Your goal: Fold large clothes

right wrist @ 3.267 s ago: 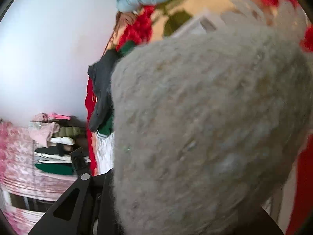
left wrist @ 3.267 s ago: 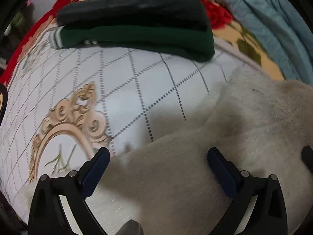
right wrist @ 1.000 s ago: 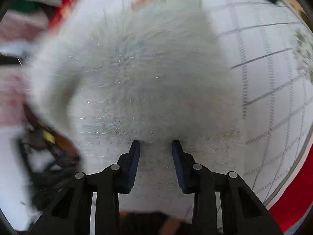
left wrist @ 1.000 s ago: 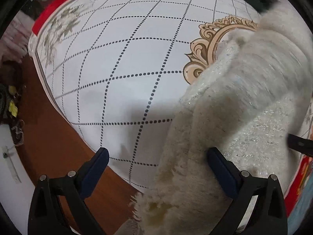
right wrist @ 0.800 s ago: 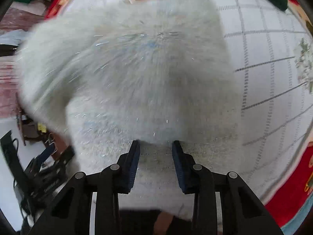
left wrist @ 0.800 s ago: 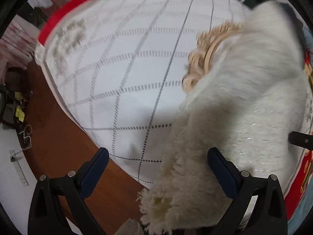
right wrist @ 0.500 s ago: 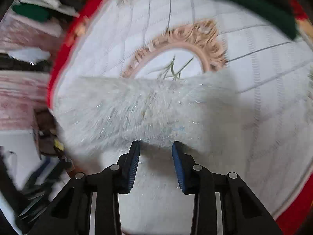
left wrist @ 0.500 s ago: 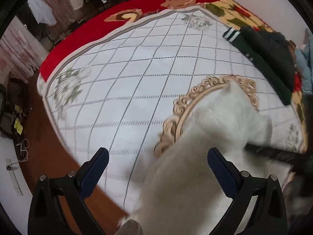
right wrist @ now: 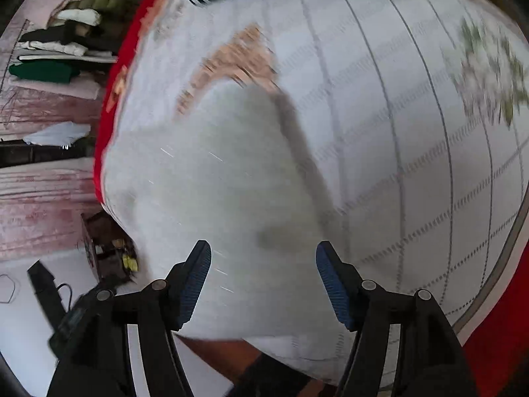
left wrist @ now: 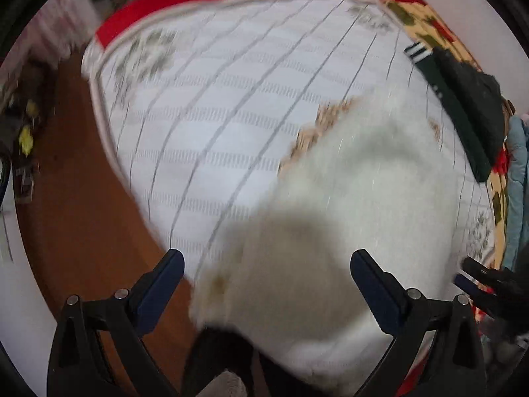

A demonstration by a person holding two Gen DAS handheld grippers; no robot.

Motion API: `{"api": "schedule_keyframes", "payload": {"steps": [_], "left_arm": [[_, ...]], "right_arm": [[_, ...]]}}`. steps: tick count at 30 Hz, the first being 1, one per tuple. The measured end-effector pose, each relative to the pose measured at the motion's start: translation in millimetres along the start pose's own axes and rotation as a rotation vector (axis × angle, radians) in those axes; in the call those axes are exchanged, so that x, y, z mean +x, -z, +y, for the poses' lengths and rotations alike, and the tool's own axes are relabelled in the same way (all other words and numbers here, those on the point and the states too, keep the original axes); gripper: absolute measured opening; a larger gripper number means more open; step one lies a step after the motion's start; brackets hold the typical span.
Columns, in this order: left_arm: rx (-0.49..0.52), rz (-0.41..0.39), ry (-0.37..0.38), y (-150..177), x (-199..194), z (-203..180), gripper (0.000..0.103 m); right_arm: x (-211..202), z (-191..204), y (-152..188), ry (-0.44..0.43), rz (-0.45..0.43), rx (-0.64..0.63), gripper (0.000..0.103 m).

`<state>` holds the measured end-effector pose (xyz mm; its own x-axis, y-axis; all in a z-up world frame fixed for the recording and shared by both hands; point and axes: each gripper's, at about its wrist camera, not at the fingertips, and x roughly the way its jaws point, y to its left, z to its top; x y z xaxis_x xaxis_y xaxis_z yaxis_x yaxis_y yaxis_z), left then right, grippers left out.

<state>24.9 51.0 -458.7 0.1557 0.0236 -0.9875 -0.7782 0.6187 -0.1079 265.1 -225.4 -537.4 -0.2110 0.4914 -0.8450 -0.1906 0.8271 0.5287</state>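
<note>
A fluffy white garment (left wrist: 347, 218) lies spread on the white quilted bed cover (left wrist: 231, 106), near the bed's front edge. It also shows in the right wrist view (right wrist: 211, 178). My left gripper (left wrist: 267, 264) is open and empty, hovering above the garment's near edge. My right gripper (right wrist: 263, 258) is open and empty, also above the garment. The right gripper's tip (left wrist: 476, 274) shows at the right edge of the left wrist view. Both views are motion-blurred.
Folded dark green and black clothes (left wrist: 463, 99) lie at the far side of the bed. A light blue cloth (left wrist: 515, 172) is at the far right. Stacked clothes (right wrist: 62, 33) sit on a shelf beyond the bed. Brown floor (left wrist: 86, 205) lies left of the bed.
My right gripper has opened and let go of the white garment, which now lies flat on the bed. Both grippers have pulled back above it.
</note>
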Motion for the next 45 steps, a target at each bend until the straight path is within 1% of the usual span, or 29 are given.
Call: {"api": "schedule_keyframes", "payload": {"steps": [2,3,4,5,6,7,8,10,11,12,13,14,16,18,19,22,23,25,27,28,29,30,31,32,33,34,38,42,45], "left_arm": [[-0.018,0.032,-0.009,7.6,13.5,5.3,0.103],[-0.034,0.039,0.006,6.9,20.9,6.2,0.103],[-0.04,0.036,0.01,6.6,25.4,3.9,0.103],[-0.039,0.038,-0.003,3.0,33.7,3.3,0.103],[-0.032,0.032,0.001,-1.5,40.2,1.5,0.103],[-0.024,0.031,-0.004,-7.1,46.7,-0.6,0.103],[-0.022,0.031,-0.014,-10.6,52.2,-0.9,0.103],[-0.03,0.027,0.001,-16.9,61.2,0.8,0.103],[-0.028,0.018,-0.012,-19.1,63.8,1.0,0.103],[-0.027,0.01,-0.014,-19.7,63.3,1.1,0.103],[-0.029,-0.004,-0.023,-19.9,61.9,2.1,0.103],[-0.037,-0.009,-0.029,-19.0,59.9,3.9,0.103],[-0.072,-0.01,-0.005,-15.4,53.2,9.6,0.103],[-0.118,-0.019,0.012,-6.0,40.5,14.4,0.103],[-0.132,-0.024,0.017,-2.2,37.8,14.0,0.103],[-0.194,-0.029,0.043,14.0,30.6,16.9,0.103],[-0.222,-0.022,0.071,18.8,34.3,18.6,0.103],[-0.282,0.011,0.105,20.3,50.2,18.8,0.103],[-0.37,0.025,0.196,17.2,66.5,23.7,0.102],[-0.403,0.02,0.22,14.4,70.2,23.3,0.099],[-0.424,-0.001,0.249,11.8,72.5,23.3,0.089],[-0.427,-0.035,0.28,7.4,72.5,20.8,0.059],[-0.416,-0.049,0.276,6.1,69.8,16.4,0.045],[-0.392,-0.079,0.255,-0.3,65.2,11.5,0.041],[-0.365,-0.107,0.244,-6.1,58.9,7.0,0.031],[-0.351,-0.12,0.238,-8.2,55.0,5.8,0.025],[-0.318,-0.147,0.229,-23.8,35.0,1.2,0.023],[-0.271,-0.172,0.215,-40.1,6.9,-7.8,0.023],[-0.227,-0.194,0.207,-51.3,-15.7,-18.9,0.023]], "right_arm": [[25.4,-18.9,-1.3,-0.07,0.038,-0.003,0.075],[41.9,-27.5,-4.4,-0.12,0.058,-0.006,0.075],[61.4,-33.2,-11.2,-0.166,0.072,-0.008,0.079],[78.9,-39.3,-17.1,-0.243,0.098,0.0,0.086],[92.4,-42.5,-22.0,-0.298,0.117,0.008,0.089],[104.8,-43.9,-26.7,-0.351,0.135,0.008,0.09],[120.5,-40.8,-33.4,-0.433,0.168,0.003,0.093],[142.1,-28.2,-43.6,-0.495,0.21,-0.011,0.094],[149.1,-20.3,-47.5,-0.497,0.215,-0.028,0.092],[153.4,-8.6,-49.8,-0.476,0.201,-0.049,0.086],[153.1,-5.1,-50.1,-0.472,0.19,-0.043,0.069],[149.2,-2.2,-49.0,-0.48,0.169,-0.016,0.06],[134.7,-1.4,-40.2,-0.483,0.128,0.047,0.056],[122.3,-3.1,-27.0,-0.458,0.106,0.067,0.056],[114.3,-7.9,-18.6,-0.456,0.105,0.079,0.059],[122.3,-24.9,-7.9,-0.442,0.108,0.126,0.083],[118.7,-29.6,-3.5,-0.437,0.103,0.132,0.087],[119.2,-35.3,0.8,-0.469,0.102,0.127,0.095],[128.0,-28.8,-2.7,-0.494,0.113,0.118,0.098],[132.6,-22.1,-5.3,-0.488,0.113,0.104,0.098],[137.1,-16.3,-6.7,-0.484,0.111,0.094,0.093],[138.2,-8.4,-8.8,-0.476,0.101,0.078,0.085],[143.3,-3.6,-11.1,-0.479,0.096,0.076,0.07],[142.7,1.9,-12.2,-0.491,0.092,0.076,0.062],[139.6,9.9,-12.9,-0.504,0.083,0.074,0.059],[138.1,16.4,-13.6,-0.51,0.074,0.081,0.056],[117.2,31.9,-19.2,-0.557,0.061,0.121,0.053],[95.4,52.5,-30.3,-0.62,0.054,0.102,0.052],[75.2,70.4,-45.5,-0.642,0.038,0.072,0.052]]}}
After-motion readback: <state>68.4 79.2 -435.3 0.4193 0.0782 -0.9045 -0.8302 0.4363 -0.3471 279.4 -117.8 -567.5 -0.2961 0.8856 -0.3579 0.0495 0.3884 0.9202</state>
